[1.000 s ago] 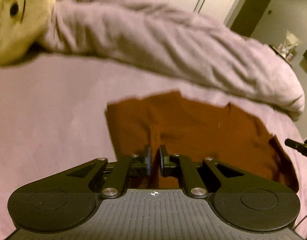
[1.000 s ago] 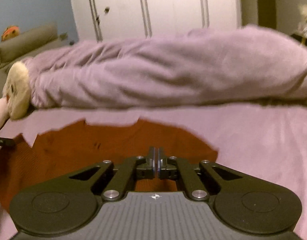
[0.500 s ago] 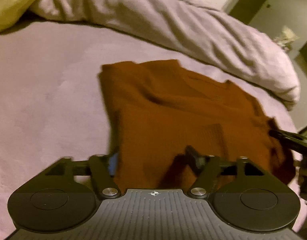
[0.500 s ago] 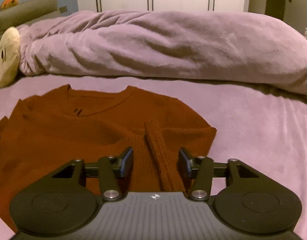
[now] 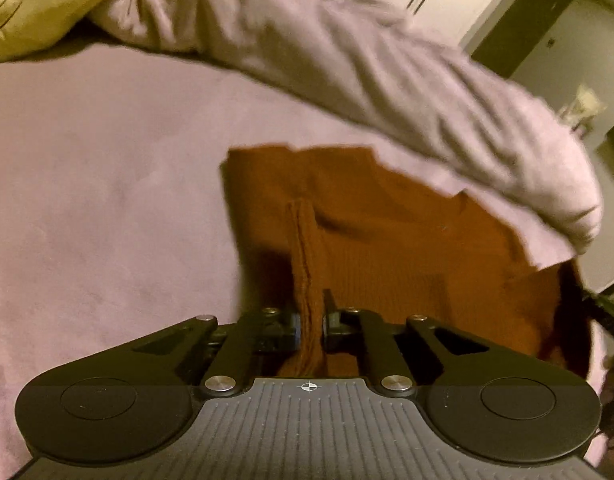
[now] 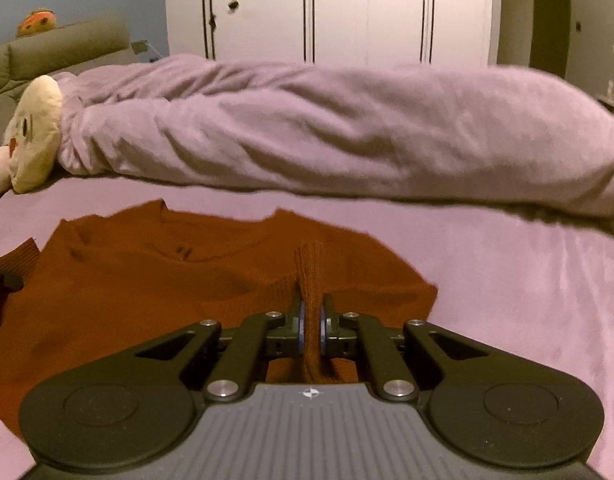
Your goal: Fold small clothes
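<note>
A rust-brown knitted sweater (image 5: 387, 248) lies spread on the lilac bed, neckline toward the far side. My left gripper (image 5: 310, 308) has its jaws closing tight on a raised ridge of knit at the sweater's near left edge, pads pressing it. In the right wrist view the sweater (image 6: 147, 280) fills the lower left. My right gripper (image 6: 311, 308) pinches a ribbed fold near the sweater's near right corner in the same way. The dark tip of the right gripper pokes in at the far right of the left wrist view.
A rolled lilac duvet (image 6: 347, 132) lies across the bed behind the sweater. A cream plush toy (image 6: 35, 132) sits at its left end. Bare sheet (image 5: 107, 160) spreads to the left. A white wardrobe (image 6: 327, 8) stands beyond the bed.
Both grippers opened half a second ago over the sweater's near edge and have now shut on folds of knit, which stand up between the fingers.
</note>
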Demonstrator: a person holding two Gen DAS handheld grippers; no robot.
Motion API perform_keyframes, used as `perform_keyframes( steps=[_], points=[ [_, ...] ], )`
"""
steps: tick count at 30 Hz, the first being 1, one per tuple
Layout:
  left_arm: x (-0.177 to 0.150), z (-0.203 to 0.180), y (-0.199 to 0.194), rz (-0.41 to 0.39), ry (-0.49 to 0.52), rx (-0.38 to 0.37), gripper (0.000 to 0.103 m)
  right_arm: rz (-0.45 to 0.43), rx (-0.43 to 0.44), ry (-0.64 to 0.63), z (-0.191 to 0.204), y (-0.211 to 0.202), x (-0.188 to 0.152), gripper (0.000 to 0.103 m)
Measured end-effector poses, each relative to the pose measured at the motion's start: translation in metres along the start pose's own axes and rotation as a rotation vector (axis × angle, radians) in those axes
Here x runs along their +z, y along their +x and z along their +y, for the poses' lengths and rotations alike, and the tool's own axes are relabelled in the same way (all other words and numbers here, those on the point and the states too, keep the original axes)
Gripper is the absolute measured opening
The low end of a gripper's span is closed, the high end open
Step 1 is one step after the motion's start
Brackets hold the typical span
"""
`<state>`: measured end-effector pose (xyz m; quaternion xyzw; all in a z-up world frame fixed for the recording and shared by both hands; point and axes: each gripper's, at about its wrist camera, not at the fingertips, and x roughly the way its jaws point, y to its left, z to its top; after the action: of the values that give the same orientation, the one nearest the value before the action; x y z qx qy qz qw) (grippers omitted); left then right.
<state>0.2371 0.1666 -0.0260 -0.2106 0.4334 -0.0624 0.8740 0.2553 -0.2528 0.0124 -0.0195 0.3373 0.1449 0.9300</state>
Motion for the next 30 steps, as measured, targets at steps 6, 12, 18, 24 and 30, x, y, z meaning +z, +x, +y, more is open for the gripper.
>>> perform_keyframes(
  steps=[6,12,18,24,30],
  points=[
    [0.026,-0.027,-0.023,-0.089,0.075,0.023,0.01,-0.076,-0.003,0.033,-0.001,-0.02,0.023,0.005],
    [0.07,-0.048,-0.025,-0.189,0.121,0.069,0.01,-0.134,-0.068,0.034,-0.003,-0.01,0.056,0.005],
    [0.104,-0.057,0.007,-0.214,0.156,0.15,0.01,-0.151,-0.143,0.018,-0.009,0.023,0.086,0.005],
    [0.109,-0.053,0.052,-0.182,0.152,0.238,0.01,-0.1,-0.196,0.025,-0.014,0.071,0.094,0.005],
    [0.089,-0.046,0.09,-0.104,0.203,0.348,0.021,-0.014,-0.238,0.014,-0.019,0.113,0.073,0.006]
  ],
)
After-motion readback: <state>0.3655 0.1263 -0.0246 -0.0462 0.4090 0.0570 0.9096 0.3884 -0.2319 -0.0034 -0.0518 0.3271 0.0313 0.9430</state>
